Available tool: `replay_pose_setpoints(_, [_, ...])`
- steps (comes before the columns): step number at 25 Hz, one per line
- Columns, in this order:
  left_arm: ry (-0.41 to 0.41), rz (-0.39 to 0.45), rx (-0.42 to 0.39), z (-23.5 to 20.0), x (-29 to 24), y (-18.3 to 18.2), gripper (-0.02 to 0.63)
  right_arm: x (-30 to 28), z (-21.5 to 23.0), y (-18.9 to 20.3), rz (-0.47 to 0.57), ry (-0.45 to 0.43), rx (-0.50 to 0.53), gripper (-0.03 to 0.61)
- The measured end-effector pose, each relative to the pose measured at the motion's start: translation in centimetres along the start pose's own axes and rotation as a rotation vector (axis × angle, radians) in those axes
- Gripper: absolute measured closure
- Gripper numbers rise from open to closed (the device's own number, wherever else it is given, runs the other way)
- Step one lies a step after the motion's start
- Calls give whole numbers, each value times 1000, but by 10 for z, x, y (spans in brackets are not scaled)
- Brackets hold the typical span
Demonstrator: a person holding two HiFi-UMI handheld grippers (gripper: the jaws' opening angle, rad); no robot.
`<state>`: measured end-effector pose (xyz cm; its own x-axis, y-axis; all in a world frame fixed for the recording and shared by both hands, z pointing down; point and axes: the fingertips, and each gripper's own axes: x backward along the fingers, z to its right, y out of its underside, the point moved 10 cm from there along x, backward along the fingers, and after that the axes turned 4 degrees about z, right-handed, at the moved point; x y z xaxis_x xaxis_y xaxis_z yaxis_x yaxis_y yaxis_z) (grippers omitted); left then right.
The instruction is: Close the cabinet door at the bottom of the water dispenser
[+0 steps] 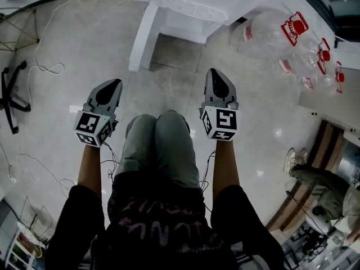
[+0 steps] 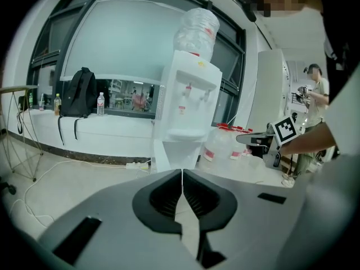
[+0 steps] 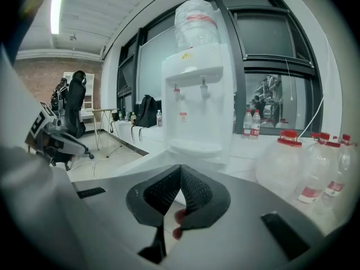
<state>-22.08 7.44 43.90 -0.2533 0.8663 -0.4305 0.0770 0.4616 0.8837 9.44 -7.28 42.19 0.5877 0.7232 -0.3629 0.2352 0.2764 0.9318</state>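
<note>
The white water dispenser (image 1: 194, 7) stands at the top of the head view, and its bottom cabinet door (image 1: 142, 38) is swung open toward me on the left side. In both gripper views the dispenser (image 2: 188, 111) (image 3: 197, 94) stands upright ahead with a bottle on top. My left gripper (image 1: 112, 84) is held above my left knee, well short of the door. Its jaws (image 2: 181, 171) are shut with nothing between them. My right gripper (image 1: 216, 73) is held above my right knee, facing the dispenser, and is also shut (image 3: 180, 166) and empty.
Several large clear water jugs (image 1: 292, 38) lie on the floor right of the dispenser. An office chair base (image 1: 8, 94) and loose cables (image 1: 45, 66) are at the left. A backpack (image 2: 79, 97) sits on the window ledge. A person (image 2: 315, 94) stands far right.
</note>
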Motion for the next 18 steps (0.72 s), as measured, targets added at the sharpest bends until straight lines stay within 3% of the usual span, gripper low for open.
replay_pose_setpoints(13, [-6,41,-36,-40,-72,121,592,-49,8,133,22,-7,22,566])
replay_pose_setpoints(15, [15,54,-41,-46,-82,133,515,-54,10,150,21,-1,31,566])
replay_pose_setpoints(18, [63,67,-82,-55,-97,151,467,-63,13,176,32,14,26,566])
